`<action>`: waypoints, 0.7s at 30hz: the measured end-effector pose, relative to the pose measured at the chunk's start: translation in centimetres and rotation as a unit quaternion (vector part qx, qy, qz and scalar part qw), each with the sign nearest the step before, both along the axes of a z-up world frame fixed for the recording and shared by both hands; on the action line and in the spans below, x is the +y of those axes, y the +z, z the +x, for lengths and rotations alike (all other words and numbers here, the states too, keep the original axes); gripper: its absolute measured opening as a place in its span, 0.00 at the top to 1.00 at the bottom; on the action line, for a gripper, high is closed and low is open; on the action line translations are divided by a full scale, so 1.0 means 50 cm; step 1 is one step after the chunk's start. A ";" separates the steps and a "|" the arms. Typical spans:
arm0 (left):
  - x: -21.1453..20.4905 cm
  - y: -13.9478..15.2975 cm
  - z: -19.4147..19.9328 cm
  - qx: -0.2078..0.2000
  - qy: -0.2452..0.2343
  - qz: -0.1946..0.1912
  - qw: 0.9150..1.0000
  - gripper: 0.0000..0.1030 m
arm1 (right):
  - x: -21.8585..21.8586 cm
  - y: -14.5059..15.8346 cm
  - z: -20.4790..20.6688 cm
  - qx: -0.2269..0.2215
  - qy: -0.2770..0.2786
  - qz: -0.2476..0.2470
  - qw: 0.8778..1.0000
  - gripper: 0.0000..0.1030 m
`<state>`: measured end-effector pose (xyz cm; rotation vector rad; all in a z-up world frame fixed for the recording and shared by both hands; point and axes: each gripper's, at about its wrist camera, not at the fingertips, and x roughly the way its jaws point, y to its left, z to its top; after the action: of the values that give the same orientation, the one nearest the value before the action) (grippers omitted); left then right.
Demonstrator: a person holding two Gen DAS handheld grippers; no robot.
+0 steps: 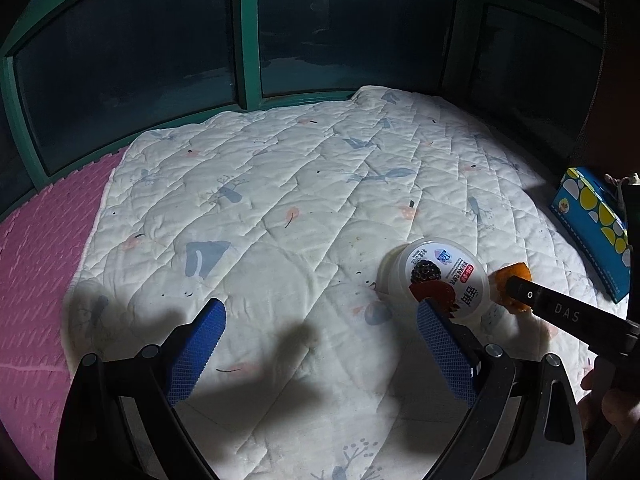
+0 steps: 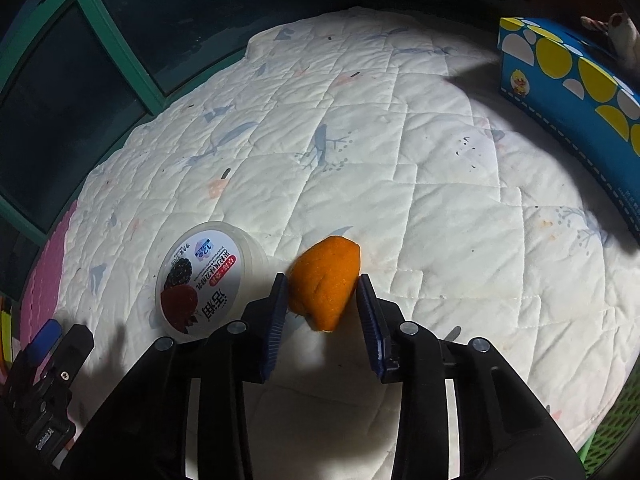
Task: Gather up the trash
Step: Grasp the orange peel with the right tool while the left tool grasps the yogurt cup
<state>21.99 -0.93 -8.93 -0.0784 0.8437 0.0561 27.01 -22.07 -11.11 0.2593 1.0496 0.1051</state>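
The left hand-held gripper (image 1: 318, 346) is held with its jaws wide apart and empty above the quilted mat (image 1: 280, 184). Just right of it a lidded yoghurt cup (image 2: 204, 280) lies on the mat, untouched. Beside the cup, an orange peel (image 2: 326, 282) is framed by the right hand-held gripper (image 2: 322, 310), whose pads are drawn in close on both sides; whether they already press on it cannot be told. The step in hand is judged to be the grasp of the peel. Next, a firm clamp and a lift are called for, probably towards the blue box (image 2: 576, 92) at the far right.
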 end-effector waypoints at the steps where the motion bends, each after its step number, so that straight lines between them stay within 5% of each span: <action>1: -0.005 0.000 0.001 -0.002 -0.002 -0.001 1.000 0.10 | -0.005 0.003 -0.003 -0.004 -0.002 0.000 1.000 0.67; 21: -0.135 -0.033 0.068 0.021 -0.076 -0.032 0.996 0.10 | -0.090 0.061 -0.060 -0.043 -0.002 -0.007 0.999 0.68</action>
<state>25.40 -7.66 -10.58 -0.0732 0.8916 -0.1133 24.00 -26.58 -8.09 0.2427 0.9632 0.1041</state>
